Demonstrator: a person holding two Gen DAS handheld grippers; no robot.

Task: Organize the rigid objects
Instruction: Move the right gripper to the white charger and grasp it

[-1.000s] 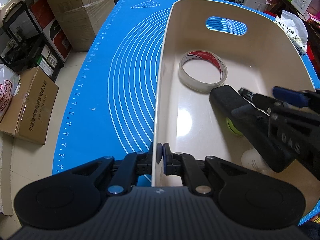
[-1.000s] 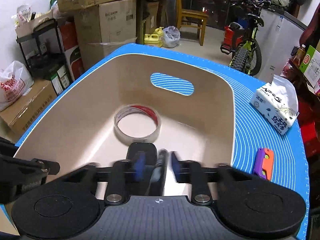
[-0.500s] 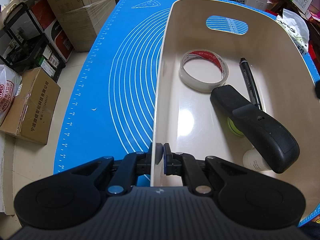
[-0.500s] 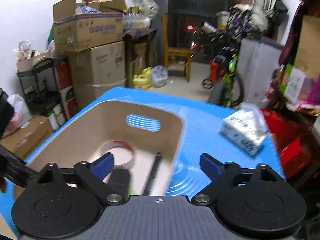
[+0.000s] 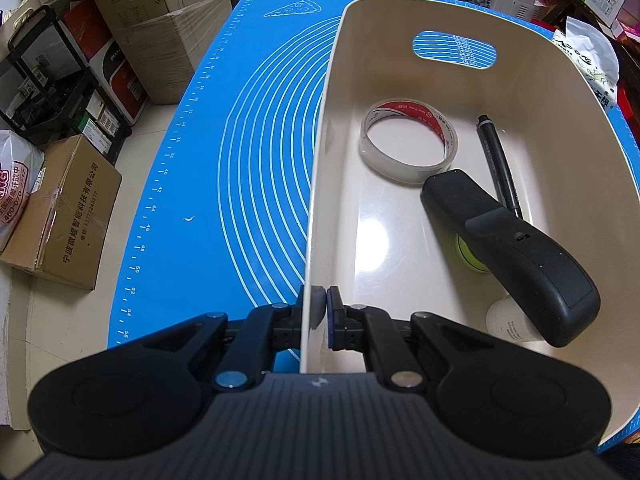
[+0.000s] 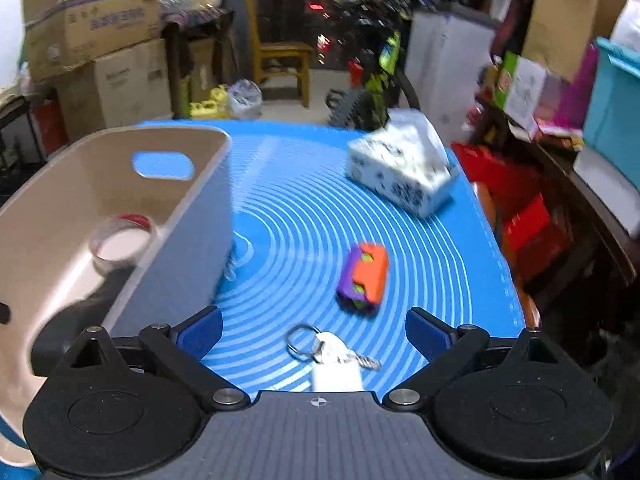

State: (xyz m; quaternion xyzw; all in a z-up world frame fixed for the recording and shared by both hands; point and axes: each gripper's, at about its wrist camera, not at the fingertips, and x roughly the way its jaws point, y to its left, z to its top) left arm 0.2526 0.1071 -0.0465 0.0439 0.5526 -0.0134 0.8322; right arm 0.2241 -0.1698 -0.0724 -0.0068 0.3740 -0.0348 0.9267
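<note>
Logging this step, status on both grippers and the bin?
Left gripper shut on bin rim. Right gripper open, empty, over key ring. Orange-purple toy on mat beyond; nothing in the way.

Right wrist view is motion-blurred; tissue pack (image 6: 402,168) print unreadable. Green item (image 5: 470,258) and white bottle (image 5: 506,322), possibly, lie mostly hidden beneath the black remote (image 5: 508,246).

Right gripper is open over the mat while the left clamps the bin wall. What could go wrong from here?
1. The left gripper pinches only the bin wall; a tug could tilt or drag it.
2. The right gripper is open above the key ring, which lies flat, so the fingers may slip off.
3. The view is motion-blurred, so aim may be off.
</note>
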